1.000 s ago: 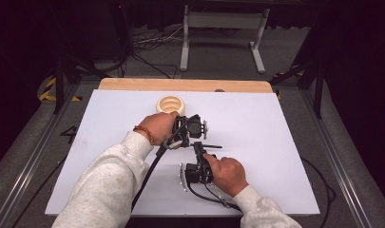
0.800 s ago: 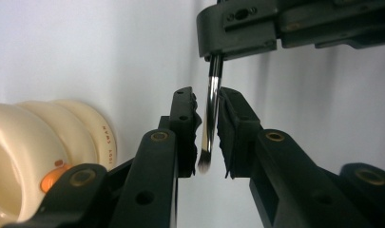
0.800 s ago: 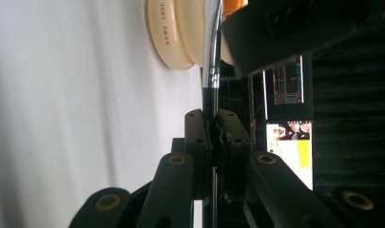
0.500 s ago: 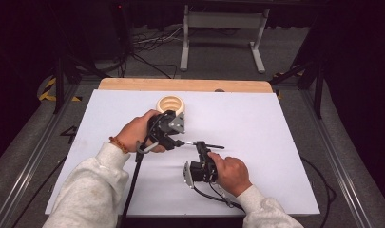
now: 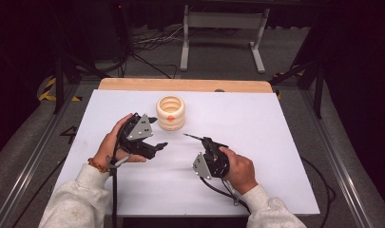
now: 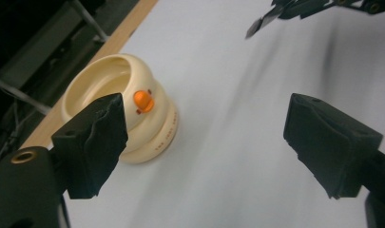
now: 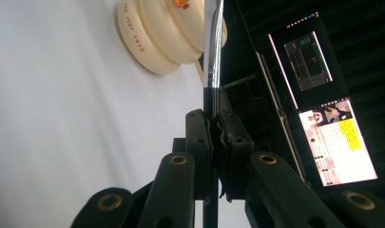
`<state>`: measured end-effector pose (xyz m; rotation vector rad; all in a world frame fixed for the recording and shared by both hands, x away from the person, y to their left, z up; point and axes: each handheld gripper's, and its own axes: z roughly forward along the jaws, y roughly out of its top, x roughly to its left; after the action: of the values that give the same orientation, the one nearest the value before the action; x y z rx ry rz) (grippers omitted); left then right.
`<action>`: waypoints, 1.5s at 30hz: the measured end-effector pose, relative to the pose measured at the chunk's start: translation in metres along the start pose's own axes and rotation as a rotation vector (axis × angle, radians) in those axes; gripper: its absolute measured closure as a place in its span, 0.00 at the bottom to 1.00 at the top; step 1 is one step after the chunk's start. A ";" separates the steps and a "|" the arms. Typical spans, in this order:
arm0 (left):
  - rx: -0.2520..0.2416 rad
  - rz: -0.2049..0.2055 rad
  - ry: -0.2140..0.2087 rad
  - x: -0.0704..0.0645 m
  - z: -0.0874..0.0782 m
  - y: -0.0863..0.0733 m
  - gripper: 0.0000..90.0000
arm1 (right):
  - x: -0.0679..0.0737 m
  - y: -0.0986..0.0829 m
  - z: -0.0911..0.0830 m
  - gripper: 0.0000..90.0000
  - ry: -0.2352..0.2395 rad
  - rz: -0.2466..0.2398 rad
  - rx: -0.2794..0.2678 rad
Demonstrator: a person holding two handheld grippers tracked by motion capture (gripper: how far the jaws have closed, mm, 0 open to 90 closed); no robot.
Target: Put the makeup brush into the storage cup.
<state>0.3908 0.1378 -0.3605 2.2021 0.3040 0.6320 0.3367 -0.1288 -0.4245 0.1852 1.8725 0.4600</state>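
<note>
The right tool [image 5: 205, 142] is clamped on a thin metal rod [image 7: 213, 45], held low over the white worktop [image 5: 275, 142] and aimed at the cream ribbed cup [image 5: 170, 112]. The left tool [image 5: 158, 145], jaws wide apart and tilted, hovers just beside that cup [image 6: 128, 107], which stands upright near the worktop's far edge. The cup's base ring carries small lettering, too blurred to read surely.

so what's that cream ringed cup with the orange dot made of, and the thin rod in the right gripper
The cream ringed cup with the orange dot looks like moulded plastic or silicone: smooth, soft sheen, one even colour, small printed lettering. I cannot tell which. The thin rod clamped in the right gripper looks like polished metal: bright, mirror-like streaks along its shaft.
</note>
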 end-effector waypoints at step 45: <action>-0.224 -0.301 0.177 -0.046 -0.043 -0.110 0.03 | -0.082 -0.045 0.029 0.94 0.390 0.913 -0.407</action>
<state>0.3284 0.2175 -0.4370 1.8429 0.6135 0.6585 0.3963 -0.1917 -0.3791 0.7224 1.9353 1.5728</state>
